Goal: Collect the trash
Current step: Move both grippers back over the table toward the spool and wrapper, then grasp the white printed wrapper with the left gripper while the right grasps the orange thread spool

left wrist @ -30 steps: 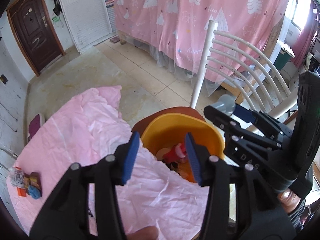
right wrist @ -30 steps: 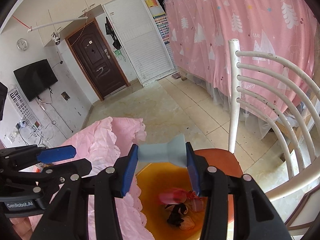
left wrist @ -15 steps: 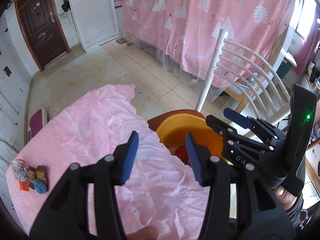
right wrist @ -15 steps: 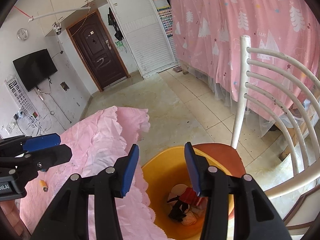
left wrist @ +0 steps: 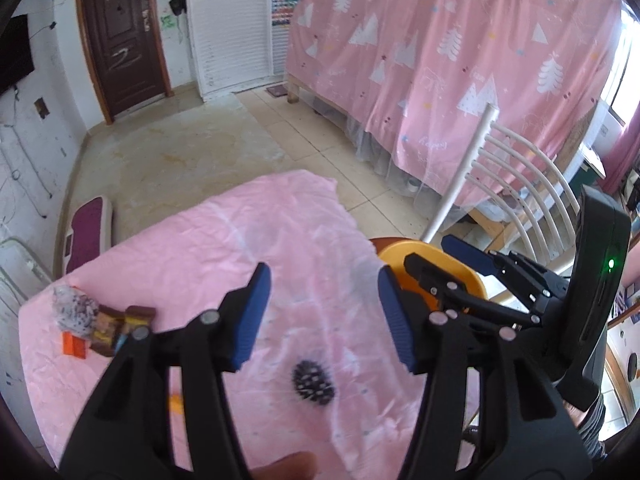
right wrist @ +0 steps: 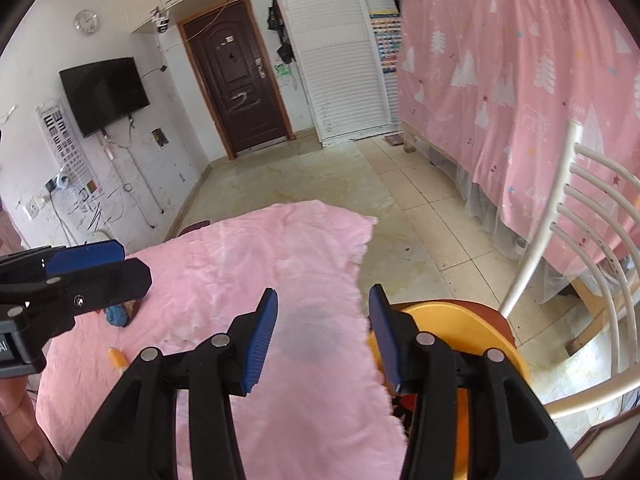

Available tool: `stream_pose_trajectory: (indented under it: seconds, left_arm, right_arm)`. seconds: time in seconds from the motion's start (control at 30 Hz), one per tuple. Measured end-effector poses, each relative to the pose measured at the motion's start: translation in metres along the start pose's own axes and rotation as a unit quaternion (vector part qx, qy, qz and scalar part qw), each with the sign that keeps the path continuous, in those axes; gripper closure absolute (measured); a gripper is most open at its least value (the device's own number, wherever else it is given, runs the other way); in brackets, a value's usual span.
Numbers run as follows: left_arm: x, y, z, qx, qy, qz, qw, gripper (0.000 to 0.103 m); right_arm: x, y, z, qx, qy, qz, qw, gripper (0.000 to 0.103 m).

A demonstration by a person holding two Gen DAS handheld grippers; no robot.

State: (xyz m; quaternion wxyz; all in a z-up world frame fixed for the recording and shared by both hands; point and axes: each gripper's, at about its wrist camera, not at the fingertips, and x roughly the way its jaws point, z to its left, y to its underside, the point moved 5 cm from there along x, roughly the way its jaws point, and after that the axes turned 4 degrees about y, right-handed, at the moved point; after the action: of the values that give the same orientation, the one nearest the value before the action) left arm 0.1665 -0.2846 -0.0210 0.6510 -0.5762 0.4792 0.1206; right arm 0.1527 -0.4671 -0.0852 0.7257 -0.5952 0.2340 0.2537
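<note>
An orange bin [left wrist: 424, 254] stands on a brown chair seat at the right edge of a table with a pink cloth [left wrist: 280, 240]; it also shows in the right wrist view [right wrist: 476, 326] with trash inside. My left gripper [left wrist: 322, 314] is open and empty over the cloth, above a dark speckled scrap [left wrist: 313, 381]. A cluster of wrappers [left wrist: 100, 320] lies at the far left, and a small orange piece [left wrist: 175, 403] is near the left finger. My right gripper [right wrist: 320, 328] is open and empty at the cloth's right edge beside the bin. A blue wrapper [right wrist: 116, 314] and an orange piece [right wrist: 118, 358] lie left of it.
A white slatted chair back [right wrist: 580, 240] rises right of the bin. A pink curtain [left wrist: 460, 60] hangs behind. Beyond the table lie tiled floor [right wrist: 320, 184], a brown door [right wrist: 240, 80] and a purple-topped scale [left wrist: 86, 232] on the floor.
My right gripper opened and let go of a grey-blue piece over the bin. Both grippers then moved left, from above the bin to over the pink cloth.
</note>
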Motion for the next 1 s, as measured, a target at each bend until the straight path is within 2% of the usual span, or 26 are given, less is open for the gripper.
stream_pose_trajectory:
  seconds: [0.47, 0.57, 1.0]
  left_arm:
    - [-0.038, 0.021, 0.089, -0.063, -0.027, -0.022, 0.9974, 0.050]
    - [-0.044, 0.026, 0.108, -0.075, -0.039, -0.024, 0.9962, 0.045]
    - [-0.051, 0.047, 0.188, -0.138, -0.085, -0.008, 0.9867, 0.043]
  right_arm:
    - [0.018, 0.003, 0.112, -0.076, -0.039, 0.022, 0.996, 0.066]
    - [0.018, 0.010, 0.131, -0.089, -0.051, 0.028, 0.994, 0.066]
    - [0.027, 0.053, 0.203, -0.162, -0.101, 0.069, 0.979, 0.066]
